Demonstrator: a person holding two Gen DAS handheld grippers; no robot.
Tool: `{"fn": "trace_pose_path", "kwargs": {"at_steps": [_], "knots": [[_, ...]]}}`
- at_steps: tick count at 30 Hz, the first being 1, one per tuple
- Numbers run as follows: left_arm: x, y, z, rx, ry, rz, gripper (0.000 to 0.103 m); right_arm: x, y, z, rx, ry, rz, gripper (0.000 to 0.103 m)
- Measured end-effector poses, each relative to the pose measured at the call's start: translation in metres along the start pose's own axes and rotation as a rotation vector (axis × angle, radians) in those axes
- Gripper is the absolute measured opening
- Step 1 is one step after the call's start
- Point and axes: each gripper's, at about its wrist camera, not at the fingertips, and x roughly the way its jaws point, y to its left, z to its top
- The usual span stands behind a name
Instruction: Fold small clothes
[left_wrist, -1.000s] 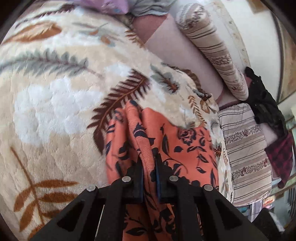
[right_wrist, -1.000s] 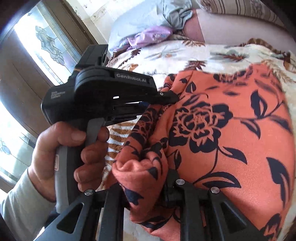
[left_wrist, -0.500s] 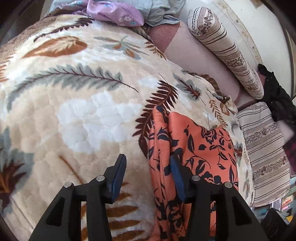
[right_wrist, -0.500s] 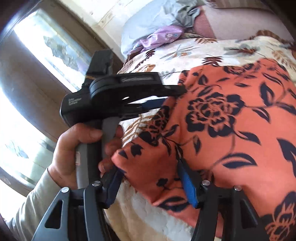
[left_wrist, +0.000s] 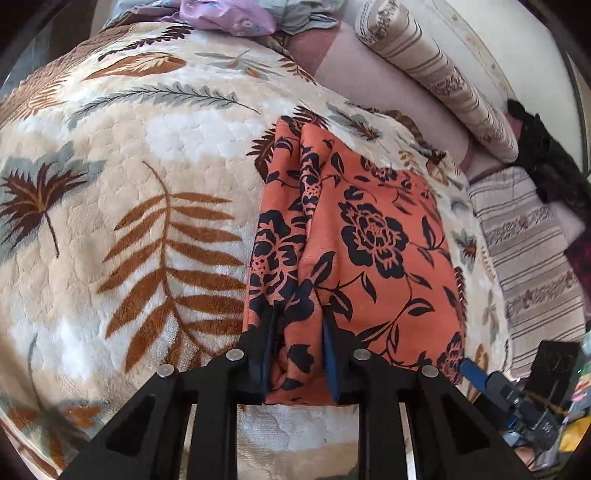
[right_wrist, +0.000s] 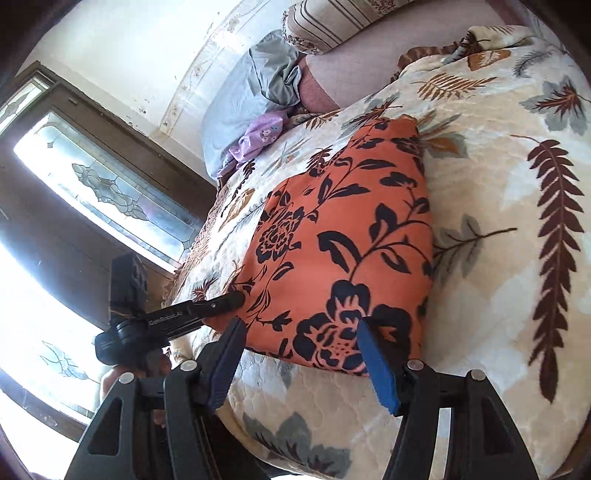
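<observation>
An orange garment with a dark flower print (left_wrist: 369, 240) lies folded flat on the leaf-patterned blanket (left_wrist: 147, 184). My left gripper (left_wrist: 297, 332) is at its near edge. Its jaws are closing, and a thick fold of the cloth fills the gap between the pads. In the right wrist view the same garment (right_wrist: 351, 240) lies ahead. My right gripper (right_wrist: 299, 332) stands wide at its near corner, jaws still opening, and the blue pads (right_wrist: 373, 354) do not press the cloth. The left gripper's fingers (right_wrist: 221, 306) reach the garment's left edge there.
Striped bolster pillows (left_wrist: 443, 85) and a pile of grey and lilac clothes (left_wrist: 229, 14) lie at the head of the bed. Dark clothing (left_wrist: 546, 155) sits at the far right. A leaded window (right_wrist: 92, 184) is left of the bed.
Both grippers let go of the raised cloth and drew back. The garment now lies flat and folded. The left jaws opened, then narrowed on the near edge. The right gripper rolled and opened wide.
</observation>
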Motion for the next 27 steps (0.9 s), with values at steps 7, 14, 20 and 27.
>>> {"fn": "trace_pose_path", "kwargs": {"at_steps": [7,14,20,27], "knots": [[0.007,-0.011,-0.002,0.016,0.03,0.066,0.02,-0.008,-0.045,0.009,0.216,-0.027,0.078,0.069],[-0.01,-0.02,-0.005,0.024,-0.002,0.084,0.026,-0.011,-0.076,0.011,0.339,-0.05,0.11,0.069],[0.001,-0.006,-0.016,-0.041,0.018,0.125,0.02,-0.006,-0.082,0.009,0.374,-0.032,0.13,0.069],[-0.047,-0.036,-0.014,-0.043,-0.172,0.125,0.072,-0.016,-0.097,0.003,0.429,-0.066,0.097,0.075]]}}
